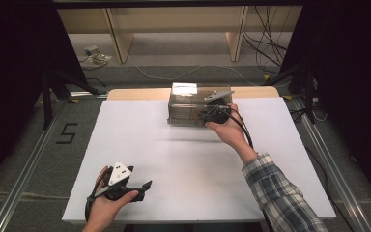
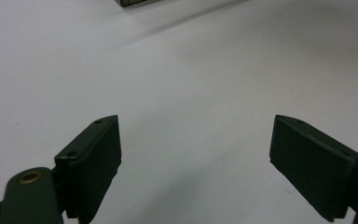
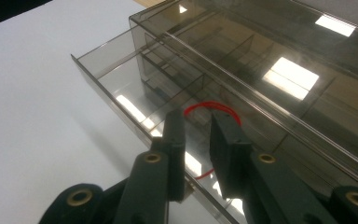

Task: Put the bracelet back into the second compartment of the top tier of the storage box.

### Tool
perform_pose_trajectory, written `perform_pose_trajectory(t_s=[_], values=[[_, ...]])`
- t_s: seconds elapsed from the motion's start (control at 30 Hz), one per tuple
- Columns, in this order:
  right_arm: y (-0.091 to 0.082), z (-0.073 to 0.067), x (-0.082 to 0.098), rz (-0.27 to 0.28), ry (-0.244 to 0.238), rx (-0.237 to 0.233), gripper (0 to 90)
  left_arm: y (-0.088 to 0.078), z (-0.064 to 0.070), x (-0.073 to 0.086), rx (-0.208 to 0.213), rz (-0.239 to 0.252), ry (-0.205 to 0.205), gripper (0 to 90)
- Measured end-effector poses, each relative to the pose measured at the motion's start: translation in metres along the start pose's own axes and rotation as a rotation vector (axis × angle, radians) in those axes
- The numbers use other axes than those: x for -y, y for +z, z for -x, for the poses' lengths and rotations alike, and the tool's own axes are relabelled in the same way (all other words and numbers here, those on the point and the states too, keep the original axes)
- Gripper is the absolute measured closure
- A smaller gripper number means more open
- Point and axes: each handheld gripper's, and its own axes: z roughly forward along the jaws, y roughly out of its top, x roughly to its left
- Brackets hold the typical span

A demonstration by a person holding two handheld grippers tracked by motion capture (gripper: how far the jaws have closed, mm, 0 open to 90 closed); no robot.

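A smoky clear plastic drawer box point(image 1: 186, 104) stands at the far middle of the white table point(image 1: 174, 159). In the right gripper view its low drawer point(image 3: 116, 74) is pulled out, and a thin red loop point(image 3: 209, 106) lies inside it. My right gripper point(image 3: 198, 121) hangs over the open drawer with its jaws a little apart, the loop just beyond the tips and nothing pressed between the pads. In the high view that right gripper point(image 1: 204, 115) is at the box's front right. My left gripper point(image 1: 147, 189) rests at the near left, wide open point(image 2: 196, 140) over bare table.
Beyond the table stand wooden shelf legs point(image 1: 118, 41), with loose cables point(image 1: 265, 48) on the floor. Metal rails point(image 1: 24, 174) run along both sides of the table, and a taped "5" point(image 1: 67, 133) marks the floor at the left.
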Motion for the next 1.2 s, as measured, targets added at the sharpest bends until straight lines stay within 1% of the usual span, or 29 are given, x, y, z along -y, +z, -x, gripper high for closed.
perform_pose_trajectory(t_s=[0.03,0.1,0.13,0.23,0.3,0.33,0.4,0.47,0.5,0.53,0.67,0.77,0.87,0.9,0.93,0.97,1.07,1.2], values=[[-0.002,0.001,0.000,0.007,0.004,0.006,72.1,0.000,0.000,0.000,-0.001,0.000,-0.001,16.4],[-0.005,0.003,0.001,0.010,0.008,0.007,69.2,0.000,0.000,0.000,-0.002,-0.001,0.000,16.4],[-0.005,0.003,0.001,0.010,0.008,0.007,69.2,0.000,0.000,0.000,-0.001,-0.001,0.000,16.4],[-0.008,0.003,0.002,0.009,0.016,0.013,63.9,0.001,0.000,0.000,-0.001,-0.003,0.001,16.4],[-0.011,0.005,0.005,0.006,0.027,0.014,57.0,0.001,0.000,0.000,0.000,-0.005,0.000,16.4],[-0.011,0.005,0.005,0.006,0.027,0.014,57.0,0.001,0.000,0.000,0.000,-0.005,0.001,16.4],[-0.014,0.006,0.007,0.007,0.037,0.020,53.6,0.001,0.000,0.000,-0.001,-0.005,0.000,16.4],[-0.017,0.007,0.008,0.010,0.041,0.028,48.6,0.001,0.000,0.000,-0.002,-0.006,-0.001,16.4],[-0.021,0.008,0.010,0.016,0.045,0.035,44.5,0.001,0.000,0.000,-0.001,-0.006,0.000,16.4],[-0.021,0.008,0.010,0.016,0.045,0.035,44.5,0.001,0.000,0.001,-0.001,-0.007,-0.001,16.4],[-0.028,0.010,0.014,0.018,0.055,0.038,39.1,0.001,-0.001,0.001,-0.002,-0.007,-0.003,16.4],[-0.032,0.012,0.017,0.020,0.069,0.030,36.2,0.002,0.000,0.001,-0.002,-0.007,-0.002,16.4],[-0.037,0.014,0.020,0.030,0.069,0.030,33.2,0.002,0.000,0.001,-0.004,-0.009,-0.003,16.4],[-0.041,0.014,0.022,0.033,0.076,0.032,31.9,0.002,0.000,0.001,-0.004,-0.010,-0.002,16.4],[-0.041,0.014,0.022,0.033,0.076,0.032,31.9,0.002,0.000,0.001,-0.003,-0.010,-0.003,16.4],[-0.044,0.015,0.025,0.027,0.082,0.036,29.6,0.002,0.000,0.001,-0.002,-0.011,-0.001,16.5],[-0.047,0.016,0.027,0.035,0.080,0.039,29.2,0.002,0.001,0.000,-0.003,-0.010,0.001,16.4],[-0.052,0.016,0.031,0.030,0.076,0.044,27.5,0.002,0.001,0.001,-0.005,-0.009,0.000,16.4]])
